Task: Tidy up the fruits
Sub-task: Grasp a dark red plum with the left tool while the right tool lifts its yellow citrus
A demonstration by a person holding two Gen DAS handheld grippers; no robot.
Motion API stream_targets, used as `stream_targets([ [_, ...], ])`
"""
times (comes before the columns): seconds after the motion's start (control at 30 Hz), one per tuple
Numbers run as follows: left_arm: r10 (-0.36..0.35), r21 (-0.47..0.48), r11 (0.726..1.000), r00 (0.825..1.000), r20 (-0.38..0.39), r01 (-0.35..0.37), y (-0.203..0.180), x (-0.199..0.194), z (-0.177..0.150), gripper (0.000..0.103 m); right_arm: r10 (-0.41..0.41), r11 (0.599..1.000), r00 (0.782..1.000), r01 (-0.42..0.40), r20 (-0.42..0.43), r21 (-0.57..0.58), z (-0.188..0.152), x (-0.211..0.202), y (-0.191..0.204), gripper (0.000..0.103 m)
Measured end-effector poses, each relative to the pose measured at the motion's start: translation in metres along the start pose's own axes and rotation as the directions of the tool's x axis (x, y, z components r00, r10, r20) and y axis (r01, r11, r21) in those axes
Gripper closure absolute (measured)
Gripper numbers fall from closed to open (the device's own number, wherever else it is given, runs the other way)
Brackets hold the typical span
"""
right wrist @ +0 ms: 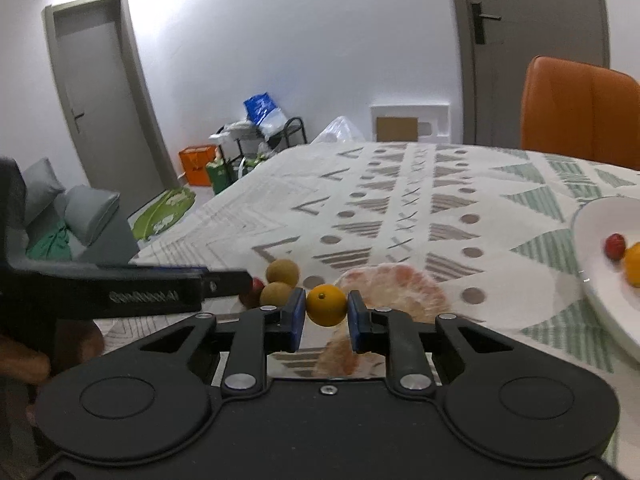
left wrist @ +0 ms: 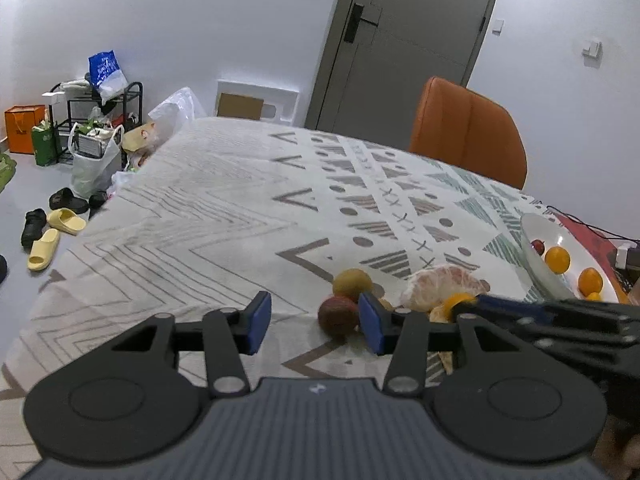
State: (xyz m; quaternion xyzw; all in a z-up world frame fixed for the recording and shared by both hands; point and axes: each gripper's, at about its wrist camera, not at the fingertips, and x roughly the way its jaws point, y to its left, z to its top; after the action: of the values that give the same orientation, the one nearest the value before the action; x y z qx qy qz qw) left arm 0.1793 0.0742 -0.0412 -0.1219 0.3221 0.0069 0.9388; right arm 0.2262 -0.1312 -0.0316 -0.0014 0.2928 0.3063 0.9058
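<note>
Right gripper, jaws pinching small round orange fruit at the surface's near edge; next, carry to white shallow bowl; left gripper spread, empty

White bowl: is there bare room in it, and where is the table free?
The shallow white bowl has bare floor on its near side; a red fruit and orange fruit sit farther back. The patterned tablecloth is bare toward the far edge. It is crowded around the peeled pomelo and brown fruits.
</note>
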Motion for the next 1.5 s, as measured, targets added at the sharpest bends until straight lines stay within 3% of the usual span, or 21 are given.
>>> stream_targets([
  [0.13, 0.009, 0.009, 1.000, 1.000, -0.016, -0.009, -0.005, 0.010, -0.006, 0.069, -0.035, 0.999, 0.999, 0.035, 0.015, 0.021, -0.004, -0.011, -0.010, 0.082],
  [0.2, 0.014, 0.029, 0.999, 1.000, -0.014, -0.013, -0.008, 0.011, -0.008, 0.080, -0.049, 0.998, 0.999, 0.048, 0.025, 0.037, -0.007, -0.018, -0.015, 0.082],
  [0.5, 0.040, 0.045, 0.998, 0.999, 0.023, -0.041, -0.022, 0.006, 0.002, 0.080, -0.092, 0.992, 0.993, 0.084, 0.074, 0.099, -0.016, -0.040, -0.041, 0.082],
  [1.5, -0.044, 0.220, 0.975, 0.998, 0.034, 0.036, -0.126, 0.004, 0.004, 0.080, -0.165, 0.957, 0.971, 0.115, 0.173, 0.266, -0.042, -0.097, -0.119, 0.082],
])
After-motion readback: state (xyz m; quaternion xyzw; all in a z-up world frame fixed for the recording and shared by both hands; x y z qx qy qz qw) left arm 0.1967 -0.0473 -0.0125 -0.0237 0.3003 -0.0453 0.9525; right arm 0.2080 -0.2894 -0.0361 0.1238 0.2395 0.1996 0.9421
